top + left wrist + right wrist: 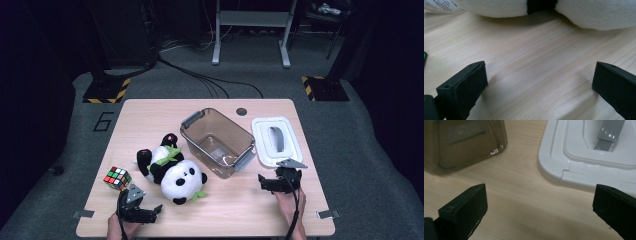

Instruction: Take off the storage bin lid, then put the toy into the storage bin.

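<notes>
Left gripper [150, 214] at lower left of the high view, jaws spread wide over bare table [235, 210], gripping nothing; panda [172, 170] just beyond, at centre left, lying beside the cube [117, 178]. Right gripper [272, 184] at lower right, jaws likewise wide apart and empty, just below the white lid [295, 150]; brown bin [217, 141] at centre, left of that lid

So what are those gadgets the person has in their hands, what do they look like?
Each hand holds a black, blocky tool. The left gripper and the right gripper each end in two thick, flat-faced black jaws with a small hole near the tip. A grey three-cornered plate sits on top of each, and a black cable trails back along the forearm. No sleeves show.
</notes>
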`<state>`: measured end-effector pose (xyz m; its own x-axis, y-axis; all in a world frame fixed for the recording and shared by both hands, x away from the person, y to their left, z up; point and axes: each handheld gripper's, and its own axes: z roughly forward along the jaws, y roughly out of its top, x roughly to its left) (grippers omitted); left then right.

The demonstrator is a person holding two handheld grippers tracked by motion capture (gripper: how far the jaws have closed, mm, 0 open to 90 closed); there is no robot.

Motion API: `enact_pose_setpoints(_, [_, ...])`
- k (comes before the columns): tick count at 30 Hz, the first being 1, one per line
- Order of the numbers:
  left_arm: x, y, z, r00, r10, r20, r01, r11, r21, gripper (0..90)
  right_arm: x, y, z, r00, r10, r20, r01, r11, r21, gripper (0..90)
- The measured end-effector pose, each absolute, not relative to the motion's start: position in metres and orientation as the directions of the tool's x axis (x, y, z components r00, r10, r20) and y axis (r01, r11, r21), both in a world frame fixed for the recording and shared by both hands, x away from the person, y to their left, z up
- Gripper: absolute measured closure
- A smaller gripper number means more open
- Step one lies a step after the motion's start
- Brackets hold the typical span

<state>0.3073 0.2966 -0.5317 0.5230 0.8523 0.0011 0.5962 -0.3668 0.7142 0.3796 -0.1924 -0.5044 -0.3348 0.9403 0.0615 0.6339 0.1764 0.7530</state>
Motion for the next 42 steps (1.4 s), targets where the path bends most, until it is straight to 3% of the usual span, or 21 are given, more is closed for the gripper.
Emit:
enact_pose_setpoints(14, [0.307, 0.297, -0.531, 0.525, 0.851, -0.001, 0.599, -0.369, 0.711, 0.0, 0.358, -0.193, -0.524, -0.323, 0.946, -0.007, 0.639, 0.224, 0.736, 0.0])
enact_pose_setpoints(29, [0.304, 0.302, -0.529, 0.543, 0.839, -0.01, 0.592, -0.375, 0.714, 0.0, 0.361, -0.192, -0.529, -0.341, 0.94, 0.001, 0.66, 0.239, 0.712, 0.0])
enact_pose_setpoints(42, [0.304, 0.306, -0.489, 0.57, 0.821, 0.004, 0.568, -0.398, 0.721, 0.0, 0.361, -0.191, -0.529, -0.337, 0.942, 0.004, 0.66, 0.233, 0.714, 0.0])
